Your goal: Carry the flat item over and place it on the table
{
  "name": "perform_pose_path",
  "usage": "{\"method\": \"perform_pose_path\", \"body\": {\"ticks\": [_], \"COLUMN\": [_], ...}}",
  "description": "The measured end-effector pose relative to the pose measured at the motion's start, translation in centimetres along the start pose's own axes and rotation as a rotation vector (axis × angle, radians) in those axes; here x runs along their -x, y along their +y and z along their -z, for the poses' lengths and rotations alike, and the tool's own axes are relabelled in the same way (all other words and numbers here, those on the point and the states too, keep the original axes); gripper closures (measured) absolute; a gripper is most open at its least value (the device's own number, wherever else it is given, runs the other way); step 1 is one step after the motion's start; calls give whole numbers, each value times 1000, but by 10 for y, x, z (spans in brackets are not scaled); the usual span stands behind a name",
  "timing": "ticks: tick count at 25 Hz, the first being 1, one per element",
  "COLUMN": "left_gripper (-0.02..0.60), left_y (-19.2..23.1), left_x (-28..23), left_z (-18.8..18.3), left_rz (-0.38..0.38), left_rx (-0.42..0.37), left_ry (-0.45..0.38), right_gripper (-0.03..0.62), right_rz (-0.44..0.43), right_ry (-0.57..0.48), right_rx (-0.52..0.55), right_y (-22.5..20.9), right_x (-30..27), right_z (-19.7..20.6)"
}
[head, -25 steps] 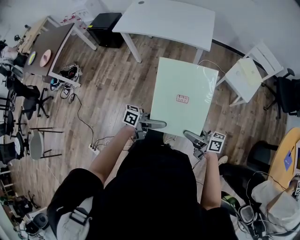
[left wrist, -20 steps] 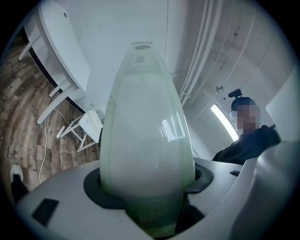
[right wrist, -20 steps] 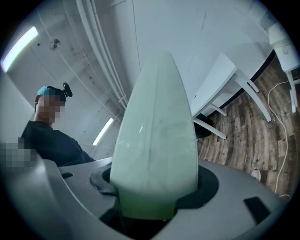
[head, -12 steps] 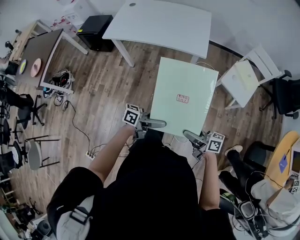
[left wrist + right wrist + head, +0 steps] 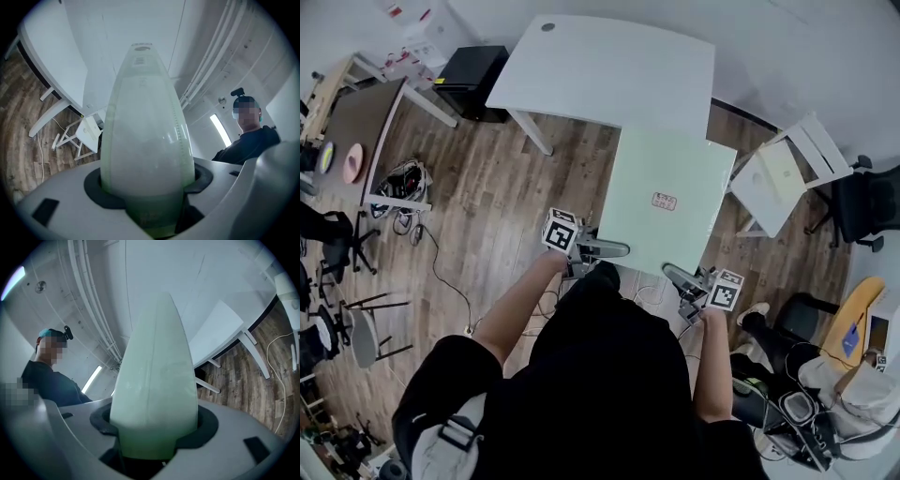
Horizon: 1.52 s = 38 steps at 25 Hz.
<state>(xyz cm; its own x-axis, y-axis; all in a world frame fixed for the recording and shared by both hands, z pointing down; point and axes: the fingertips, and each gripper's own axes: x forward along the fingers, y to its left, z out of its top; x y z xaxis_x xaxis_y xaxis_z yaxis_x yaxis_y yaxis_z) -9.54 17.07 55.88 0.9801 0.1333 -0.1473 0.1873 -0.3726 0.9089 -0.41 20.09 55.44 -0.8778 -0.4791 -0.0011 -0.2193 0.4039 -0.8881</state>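
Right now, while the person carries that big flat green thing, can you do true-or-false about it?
Both the left gripper and the right gripper have jaws shut on the pale green flat board. True.
A black box stands beside the white table. True.
The board lies on the table. False: it is held up, mostly over the brown wooden floor.
The board's top is blank. False: a small label sits near its middle.

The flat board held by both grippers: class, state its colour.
The flat board is pale mint green, clearest in the head view.
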Motion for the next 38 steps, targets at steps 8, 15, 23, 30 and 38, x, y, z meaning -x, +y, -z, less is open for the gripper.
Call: {"method": "perform_pose_path", "body": {"ticks": [8,15,23,30,38], "left_gripper": [262,262,262,263,262], "left_y": [28,46,98,153,218], "left_x": [12,7,-25,-47,-48], "left_z": [-35,-57,-110,-169,-214], "left_rz": [5,-1,-27,-78,-172], "left_rx": [10,48,90,94,190], "left_ry": [38,46,25,7,-6], "right_gripper": [290,290,290,290,290], "right_rz": [26,44,46,10,13], "right_ry": [-35,-63,-65,-58,-33], "right_rx": [-23,-63,-104,-126,-248], "right_y": [-26,-46,-99,-156,-227], "right_x": [-24,-27,-17,-20,-34], "right_z": [-24,-39,-99,-160,-196]}}
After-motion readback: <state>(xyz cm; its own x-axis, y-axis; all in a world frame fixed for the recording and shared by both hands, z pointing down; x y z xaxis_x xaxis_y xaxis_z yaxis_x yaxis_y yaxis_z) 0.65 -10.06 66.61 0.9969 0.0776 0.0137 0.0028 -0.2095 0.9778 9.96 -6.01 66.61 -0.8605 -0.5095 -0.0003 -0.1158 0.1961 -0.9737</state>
